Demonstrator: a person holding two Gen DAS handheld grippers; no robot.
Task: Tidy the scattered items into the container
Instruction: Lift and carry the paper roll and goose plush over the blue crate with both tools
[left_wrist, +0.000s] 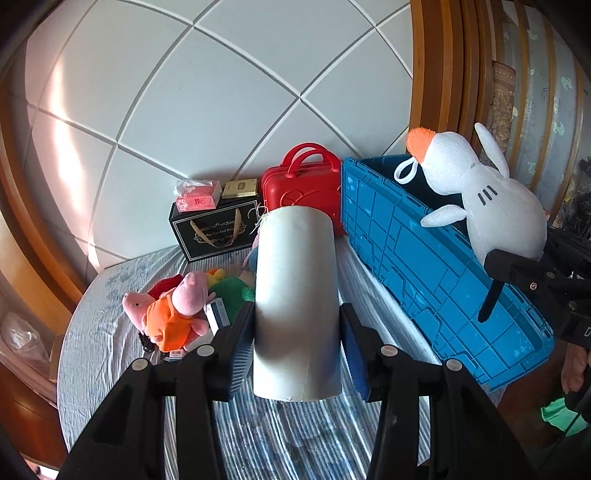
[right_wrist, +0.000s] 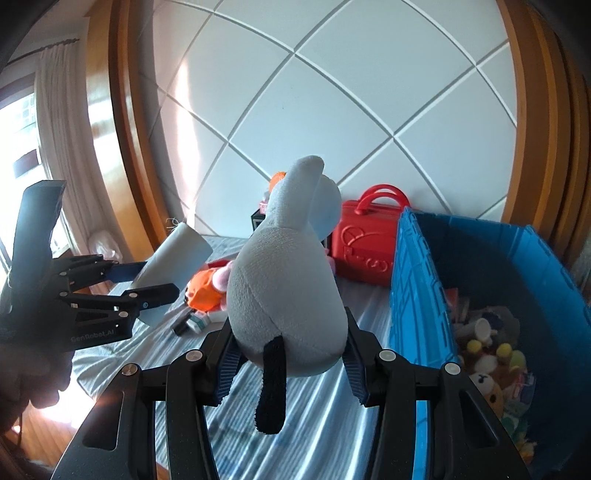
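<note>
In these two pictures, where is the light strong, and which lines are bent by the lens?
Left wrist view: a bright sun patch glares on the white panelled wall; the wall seams and the wooden frame curve from fisheye distortion; the white tube is shaded near its lower end. Right wrist view: the window is overexposed, and sunlight streaks the striped bed sheet.

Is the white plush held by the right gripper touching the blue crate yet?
Cannot tell. In the left wrist view the white plush overlaps the blue crate rim, but no gap or contact shows. The right wrist view shows it left of the crate wall, seemingly apart.
</note>
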